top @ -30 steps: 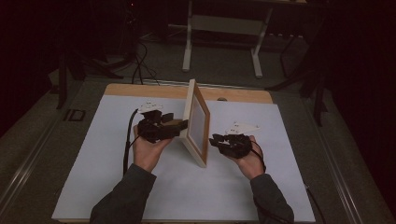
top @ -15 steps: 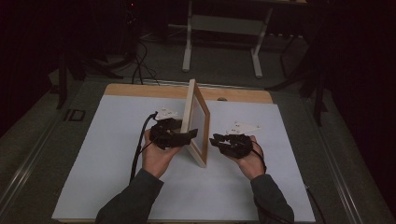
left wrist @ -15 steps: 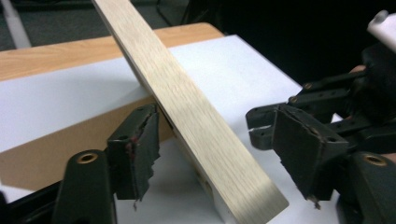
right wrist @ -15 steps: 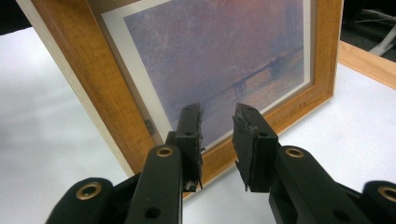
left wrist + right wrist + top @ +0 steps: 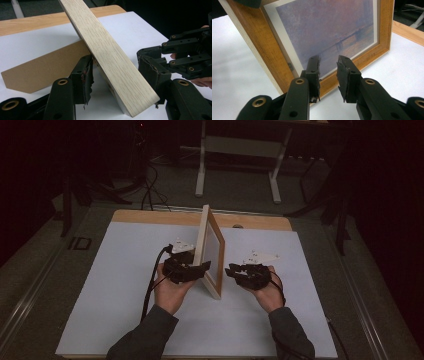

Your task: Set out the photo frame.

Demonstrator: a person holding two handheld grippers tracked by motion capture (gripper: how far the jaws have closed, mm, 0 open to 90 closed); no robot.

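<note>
Picture frame (image 5: 210,251) stands upright on its lower edge on the white sheet (image 5: 115,285) that covers the table (image 5: 150,216), near the middle, with its thin side turned toward the person and its glazed face toward the right hand. The left tongs (image 5: 196,269) sit against the frame's near end from the back side; in the left gripper view the pale wooden edge (image 5: 110,57) of the frame runs between the two black jaws, which have just been closing in, with the left pad (image 5: 86,75) close against the back of the frame while the right pad (image 5: 150,72) stands just beside the edge, so the frame lies between jaws not yet pressed onto it. A brown backing stand (image 5: 47,67) lies flat on the white sheet behind the frame in that view. The right tongs (image 5: 231,269) are held just beside the front of the frame, apart from it, with the jaws partly apart and nothing between them. In the right gripper view the pads (image 5: 344,72) point at the lower rail of the brown wooden moulding (image 5: 259,47), and the print (image 5: 332,27) shows a hazy violet and orange scene inside a white mat. Both forearms come in from the near side, in dark sleeves (image 5: 145,335)
</note>
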